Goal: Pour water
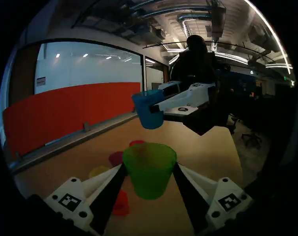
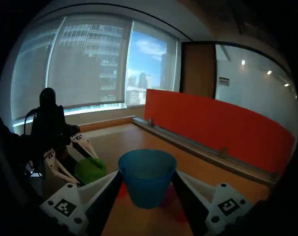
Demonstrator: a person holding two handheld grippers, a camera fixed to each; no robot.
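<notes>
Two grippers, both closed on cups | left gripper (image 1: 149, 167) pinches green cup (image 1: 149, 179) between its fingers | right gripper (image 2: 147, 177) pinches blue cup (image 2: 147, 185), held higher, ahead of left gripper | wooden table (image 1: 204, 153) below

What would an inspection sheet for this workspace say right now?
Surface: wooden table.
Job's things: green cup and blue cup, each held in a gripper; water not discernible.
Clutter: red cup, magenta cup and yellow cup on the table.
Grippers: left gripper fingers clamp the green cup; right gripper fingers clamp the blue cup.
Cables: one dark cable by the left gripper.
Surroundings: orange partition, windows, person's silhouette.
</notes>
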